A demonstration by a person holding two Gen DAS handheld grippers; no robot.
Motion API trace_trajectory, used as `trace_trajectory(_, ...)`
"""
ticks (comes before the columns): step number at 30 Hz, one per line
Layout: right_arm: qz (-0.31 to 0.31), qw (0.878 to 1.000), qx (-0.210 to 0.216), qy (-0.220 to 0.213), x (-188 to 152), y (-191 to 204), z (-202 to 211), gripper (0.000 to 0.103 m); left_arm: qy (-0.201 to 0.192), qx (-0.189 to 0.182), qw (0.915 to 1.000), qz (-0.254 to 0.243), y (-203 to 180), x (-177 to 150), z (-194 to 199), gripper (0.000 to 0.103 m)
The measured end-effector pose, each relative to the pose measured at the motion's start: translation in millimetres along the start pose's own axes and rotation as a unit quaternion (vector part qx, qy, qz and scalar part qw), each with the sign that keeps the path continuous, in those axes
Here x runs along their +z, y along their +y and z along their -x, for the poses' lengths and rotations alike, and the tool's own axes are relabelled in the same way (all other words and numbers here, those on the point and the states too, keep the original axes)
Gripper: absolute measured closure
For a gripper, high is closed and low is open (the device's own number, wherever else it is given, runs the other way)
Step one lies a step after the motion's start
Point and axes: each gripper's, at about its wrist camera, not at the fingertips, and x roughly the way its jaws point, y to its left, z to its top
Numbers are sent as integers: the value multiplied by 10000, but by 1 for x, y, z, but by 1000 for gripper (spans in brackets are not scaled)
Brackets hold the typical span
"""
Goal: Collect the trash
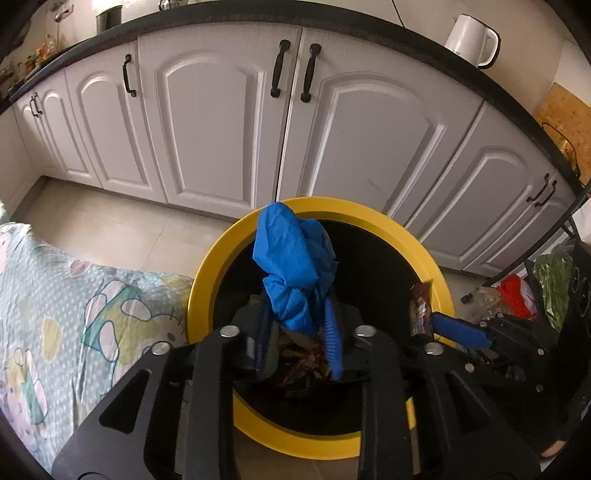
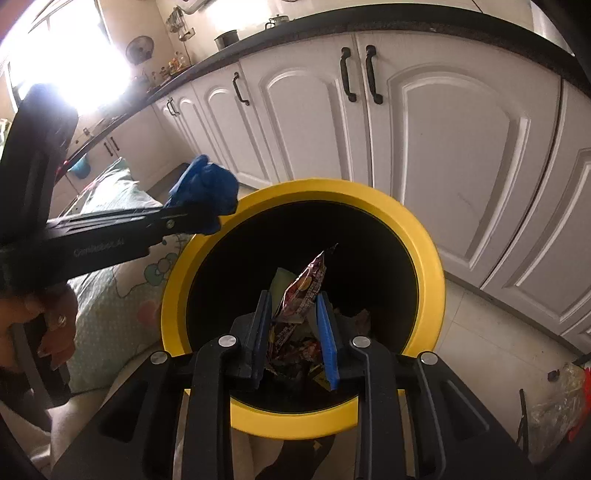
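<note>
Left wrist view looks down onto a round bin (image 1: 207, 273) with a yellow rim and a black inside, standing on the tiled floor in front of white cabinet doors (image 1: 218, 122). The left tool (image 1: 295, 332) is closed on a crumpled blue cloth (image 1: 295, 258), which bunches up above the fingers and hangs over the bin's mouth, toward its left rim. Wrappers lie at the bottom of the bin (dark, hard to make out singly). At the right of this view the right tool (image 1: 424, 321) reaches in over the rim with a snack wrapper (image 1: 420, 306) pinched at its tip.

From the right wrist view, the right tool (image 2: 295, 325) has its two fingers close together on the snack wrapper (image 2: 304, 291), which stands upright between them, above the open bin (image 2: 424, 258). The left tool (image 2: 207, 218) crosses in from the left, holding the blue cloth (image 2: 207, 184) above the bin's left rim. A patterned bedsheet (image 1: 55, 295) lies just beside the bin on its left. A white kettle (image 1: 471, 37) stands on the dark worktop (image 1: 369, 22) above the cabinets.
</note>
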Motion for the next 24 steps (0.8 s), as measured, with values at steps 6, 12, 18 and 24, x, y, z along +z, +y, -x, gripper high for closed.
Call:
trace_trajectory(6,-56,9999,-120,-71,-1,-5,4,56,-15,116,9998,148,9,1,5,49)
trace_trajectory(12,-187,9988,-353,-287,0,-10,25,33,-130,232,9991,318,21,-7,30,22)
trace_trajectory(18,-67,9956,-573,-733,4,10,59,7,-332,600,9964,495,33,-24,69,11)
trace_trajectory(24,-25,9950,-426,-902,7,43,78,6,-749,858,9911,694,47,-47,117,11)
